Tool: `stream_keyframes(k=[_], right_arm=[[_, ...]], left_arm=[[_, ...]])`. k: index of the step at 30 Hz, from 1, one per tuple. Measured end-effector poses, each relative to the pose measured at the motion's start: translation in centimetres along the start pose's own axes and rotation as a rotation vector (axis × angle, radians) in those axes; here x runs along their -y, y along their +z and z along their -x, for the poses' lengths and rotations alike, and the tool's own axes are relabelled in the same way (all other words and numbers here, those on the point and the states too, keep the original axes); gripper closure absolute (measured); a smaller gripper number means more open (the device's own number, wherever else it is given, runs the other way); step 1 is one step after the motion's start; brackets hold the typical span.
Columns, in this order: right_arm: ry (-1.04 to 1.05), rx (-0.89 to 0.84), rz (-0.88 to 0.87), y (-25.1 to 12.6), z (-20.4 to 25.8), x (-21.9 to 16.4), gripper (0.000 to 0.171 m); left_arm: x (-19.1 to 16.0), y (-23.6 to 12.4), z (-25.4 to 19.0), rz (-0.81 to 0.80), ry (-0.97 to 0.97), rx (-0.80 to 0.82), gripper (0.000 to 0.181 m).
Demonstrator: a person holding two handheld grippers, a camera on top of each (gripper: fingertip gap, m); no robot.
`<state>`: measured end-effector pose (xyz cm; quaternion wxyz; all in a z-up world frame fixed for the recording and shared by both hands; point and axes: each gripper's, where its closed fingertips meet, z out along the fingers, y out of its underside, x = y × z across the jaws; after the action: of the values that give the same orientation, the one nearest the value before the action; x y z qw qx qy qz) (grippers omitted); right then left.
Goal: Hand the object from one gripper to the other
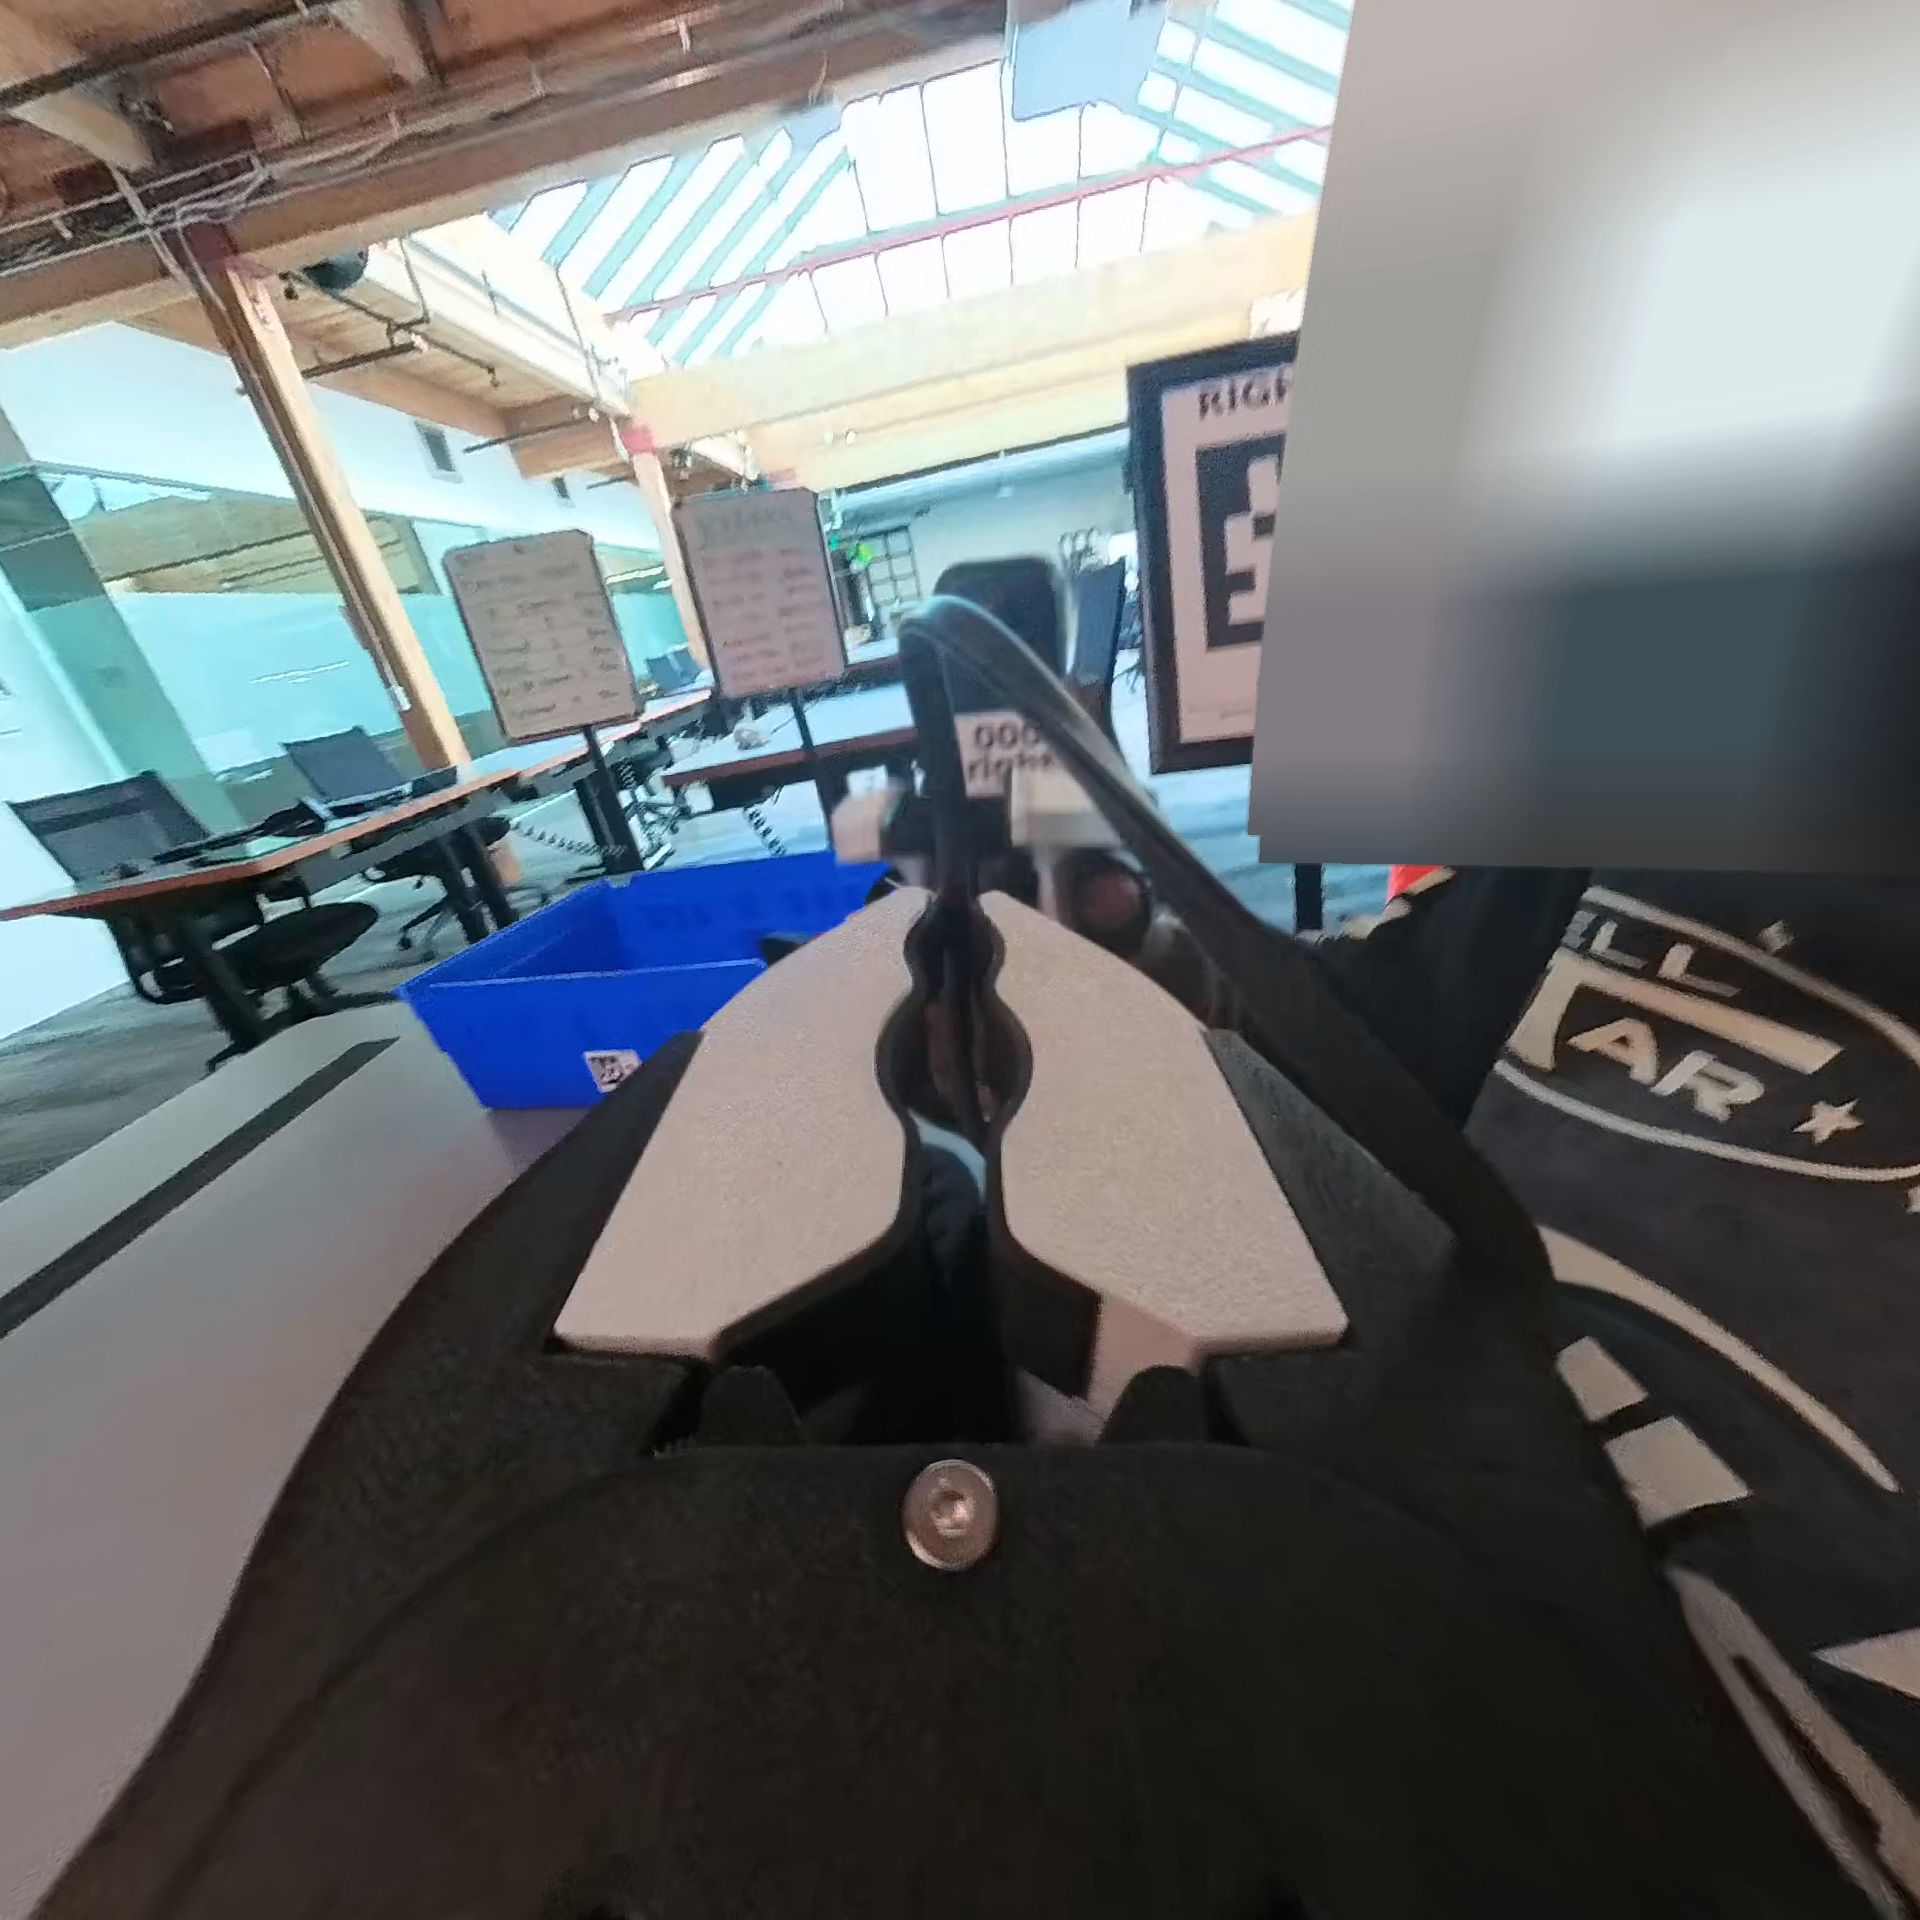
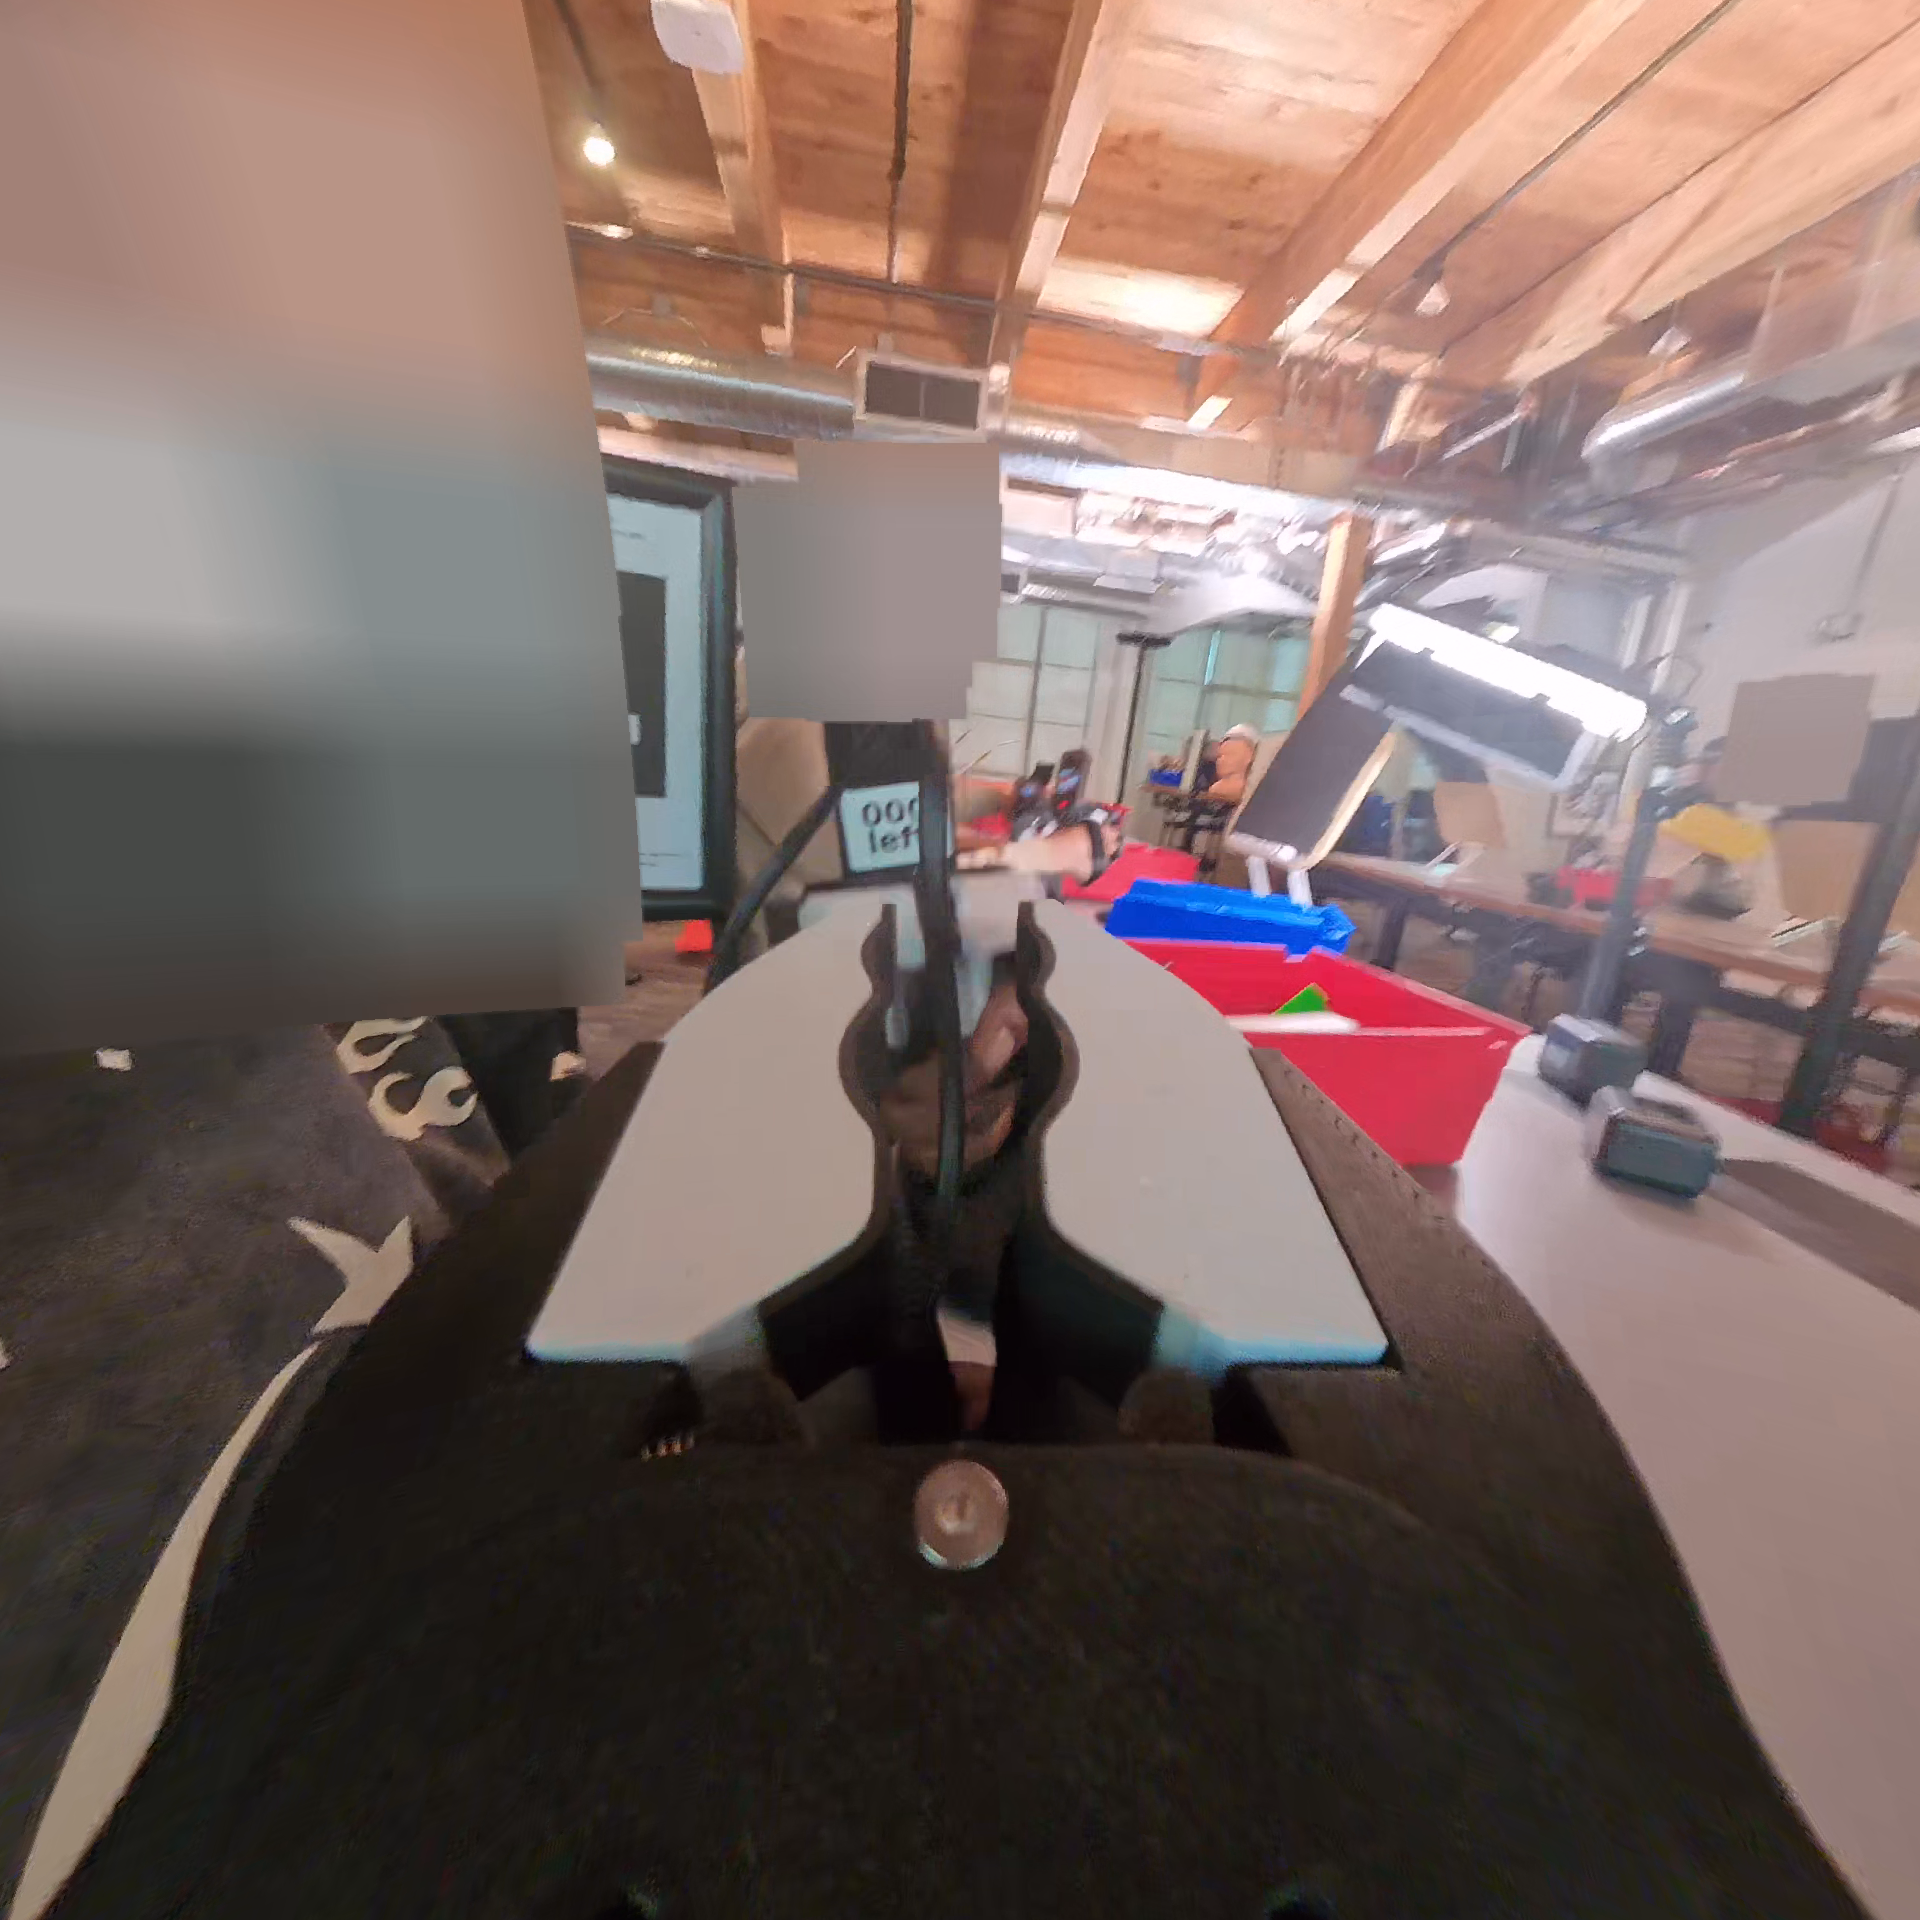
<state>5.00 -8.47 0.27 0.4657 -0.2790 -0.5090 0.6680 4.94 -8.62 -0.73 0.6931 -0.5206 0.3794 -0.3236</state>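
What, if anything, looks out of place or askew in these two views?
Only the black cable: it bends in a tight arch above the left gripper, whose fingers are shut on it, and it runs unpinched through the gap of the open right gripper. Nothing looks spilled or damaged.

Blue bin [image 1: 582, 997] sits on the white surface [image 1: 156, 1195], with desks [image 1: 270, 852] and whiteboards [image 1: 540, 629] behind it. On the other side there's a red bin [image 2: 1382, 1070], two battery packs [image 2: 1652, 1138] beside it, and a tilted light panel [image 2: 1320, 769].
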Motion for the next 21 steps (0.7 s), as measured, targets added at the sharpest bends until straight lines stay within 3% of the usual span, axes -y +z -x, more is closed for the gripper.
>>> stream_keyframes(k=[7, 9, 11, 14, 17, 21], right_arm=[[0.096, 0.139, 0.187, 0.6, 1.2, -4.4, 0.144], [0.082, 0.163, 0.21, 0.7, 1.8, -5.0, 0.153], [0.071, 0.182, 0.217, 0.8, 2.1, -5.0, 0.165], [0.048, 0.152, 0.211, 0.8, 1.7, -4.5, 0.166], [0.002, 0.086, 0.137, 0.8, 0.9, -3.2, 0.167], [-0.063, 0.01, 0.055, 0.7, 0.2, -1.7, 0.167]], left_arm=[[1.5, -0.5, -0.8, -0.077, -0.04, -0.063, 0.177], [1.5, -0.5, -1.2, -0.075, -0.032, -0.079, 0.177], [1.6, -0.4, -1.6, -0.082, -0.024, -0.096, 0.177], [1.6, -0.3, -1.6, -0.086, -0.01, -0.083, 0.173], [1.0, -0.1, -0.8, -0.05, 0.005, -0.028, 0.155], [-0.4, 0.5, 0.3, 0.007, -0.009, 0.043, 0.15]])
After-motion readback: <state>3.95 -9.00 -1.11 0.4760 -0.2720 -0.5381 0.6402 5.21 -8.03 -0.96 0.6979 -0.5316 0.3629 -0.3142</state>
